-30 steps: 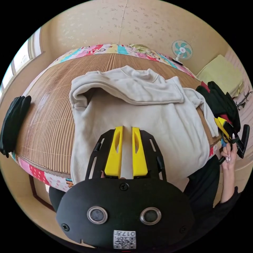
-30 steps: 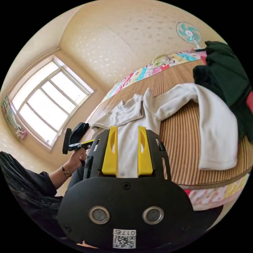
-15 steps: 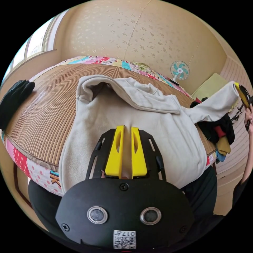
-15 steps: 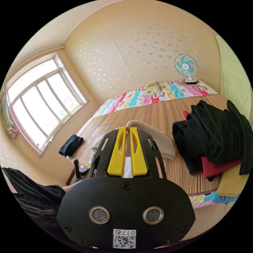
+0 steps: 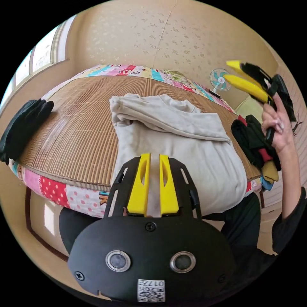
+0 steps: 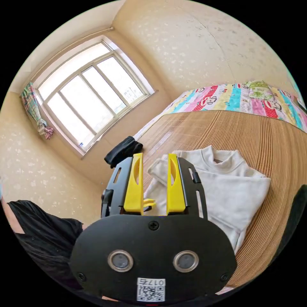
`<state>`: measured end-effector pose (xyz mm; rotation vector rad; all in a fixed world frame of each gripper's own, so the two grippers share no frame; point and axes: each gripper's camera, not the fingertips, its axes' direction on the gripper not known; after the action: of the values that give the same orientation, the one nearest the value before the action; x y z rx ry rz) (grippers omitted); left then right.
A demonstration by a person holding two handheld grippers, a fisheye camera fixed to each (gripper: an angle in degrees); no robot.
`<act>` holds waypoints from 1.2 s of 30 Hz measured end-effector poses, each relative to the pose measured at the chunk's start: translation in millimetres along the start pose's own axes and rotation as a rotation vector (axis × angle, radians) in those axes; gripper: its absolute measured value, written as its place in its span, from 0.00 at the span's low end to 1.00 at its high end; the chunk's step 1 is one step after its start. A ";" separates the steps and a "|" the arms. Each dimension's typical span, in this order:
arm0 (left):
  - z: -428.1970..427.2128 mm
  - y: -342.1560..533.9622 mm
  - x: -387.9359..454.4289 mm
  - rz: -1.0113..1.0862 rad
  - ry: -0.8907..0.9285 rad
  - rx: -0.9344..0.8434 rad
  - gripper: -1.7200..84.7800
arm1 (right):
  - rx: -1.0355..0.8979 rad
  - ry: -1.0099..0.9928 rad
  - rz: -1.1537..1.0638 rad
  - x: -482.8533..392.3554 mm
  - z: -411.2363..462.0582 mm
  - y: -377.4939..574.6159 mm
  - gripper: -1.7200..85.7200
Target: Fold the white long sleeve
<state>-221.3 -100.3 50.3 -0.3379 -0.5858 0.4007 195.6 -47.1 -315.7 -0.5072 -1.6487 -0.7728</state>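
Centrally in the left gripper view, the white long sleeve [image 5: 179,147] lies on the bed's mat [image 5: 80,128], collar toward frame top, hem toward the nearly closed, empty left gripper [image 5: 153,185]. Upper right, a raised hand [image 5: 275,124] holds the right gripper [image 5: 233,72], jaws parted.

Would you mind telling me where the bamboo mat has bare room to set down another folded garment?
The widest free patch of bamboo mat lies between the white long sleeve and the black garment at the edge nearest the window. Another bare strip runs beyond the collar towards the colourful sheet. The side with the dark clothes pile is crowded.
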 end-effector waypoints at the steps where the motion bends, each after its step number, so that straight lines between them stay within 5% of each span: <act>1: -16.7 2.2 -7.2 -0.029 -0.021 0.044 0.09 | -0.011 0.063 0.014 4.5 -2.0 12.2 0.15; 5: -30.8 -8.4 -9.5 -0.018 -0.136 0.027 0.09 | -0.137 0.469 0.144 32.7 -6.5 110.8 0.15; 7: 4.6 -18.2 -2.0 0.015 -0.168 -0.145 0.08 | -0.186 0.513 0.182 38.0 0.0 150.1 0.14; 10: 24.4 -37.8 19.2 0.085 -0.272 -0.143 0.06 | -0.249 0.588 0.174 39.8 28.3 171.9 0.13; 16: 81.9 -160.7 10.3 0.020 -0.193 -0.281 0.04 | -0.421 0.554 0.301 94.7 86.7 54.6 0.12; 22: 68.3 -272.5 -23.6 -0.070 -0.210 -0.149 0.05 | -0.286 0.500 0.415 154.7 89.0 -59.3 0.13; 24: 22.4 -268.0 -36.0 -0.076 -0.162 -0.015 0.06 | -0.067 0.396 0.371 128.1 34.3 -58.5 0.14; 29: -38.1 -161.6 -71.8 -0.084 -0.201 -0.057 0.17 | -0.044 0.503 0.322 95.3 -16.2 38.1 0.17; 33: -34.6 -87.6 -92.8 -0.194 -0.047 -0.229 0.17 | -0.233 0.561 0.446 107.4 -9.0 132.3 0.17; 36: -54.1 -54.5 -77.7 -0.147 -0.025 -0.165 0.08 | -0.132 0.500 0.376 78.8 -16.3 168.4 0.09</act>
<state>-233.9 -193.5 -5.4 -0.4450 -0.6654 0.2158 306.6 50.3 -201.5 -0.6352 -1.0078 -0.6613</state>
